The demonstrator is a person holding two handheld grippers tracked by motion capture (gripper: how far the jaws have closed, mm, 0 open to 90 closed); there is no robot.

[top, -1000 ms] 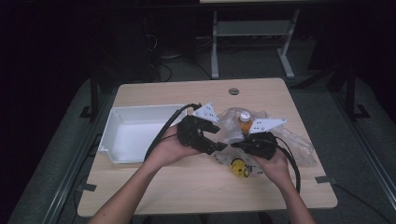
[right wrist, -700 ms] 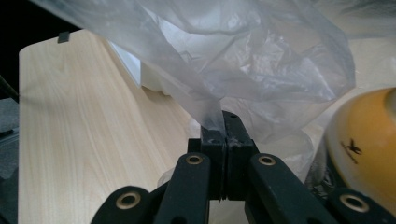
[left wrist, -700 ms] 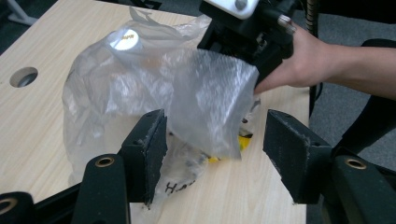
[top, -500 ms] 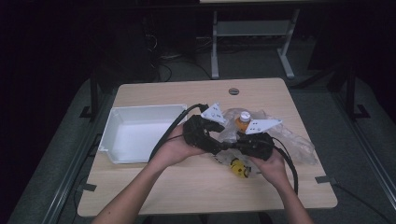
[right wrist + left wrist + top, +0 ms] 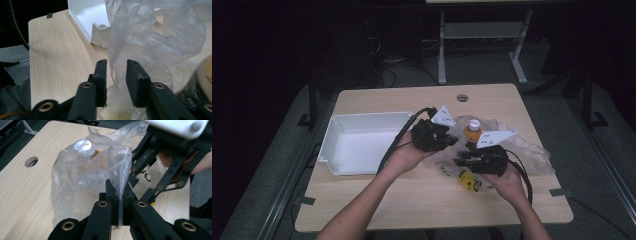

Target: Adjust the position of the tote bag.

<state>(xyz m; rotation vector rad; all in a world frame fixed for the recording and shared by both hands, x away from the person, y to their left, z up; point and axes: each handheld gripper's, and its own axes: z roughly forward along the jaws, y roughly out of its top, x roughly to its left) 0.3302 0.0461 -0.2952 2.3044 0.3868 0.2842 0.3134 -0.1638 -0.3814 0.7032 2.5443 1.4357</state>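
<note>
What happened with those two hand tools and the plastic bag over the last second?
The left gripper shifted right, toward the right gripper, and is shut on the plastic bag. The right gripper's jaws stand open around the film. White tray, orange-capped bottle and yellow object stayed put.

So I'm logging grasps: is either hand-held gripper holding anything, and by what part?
The left hand-held gripper pinches a fold of the clear plastic bag. The right hand-held gripper is open, film between its jaws.

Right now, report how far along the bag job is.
Done: the left gripper has pinched the clear plastic bag. In hand: the right gripper straddles another fold, jaws apart. Left: the orange bottle is inside the bag; the white bin holds nothing.
</note>
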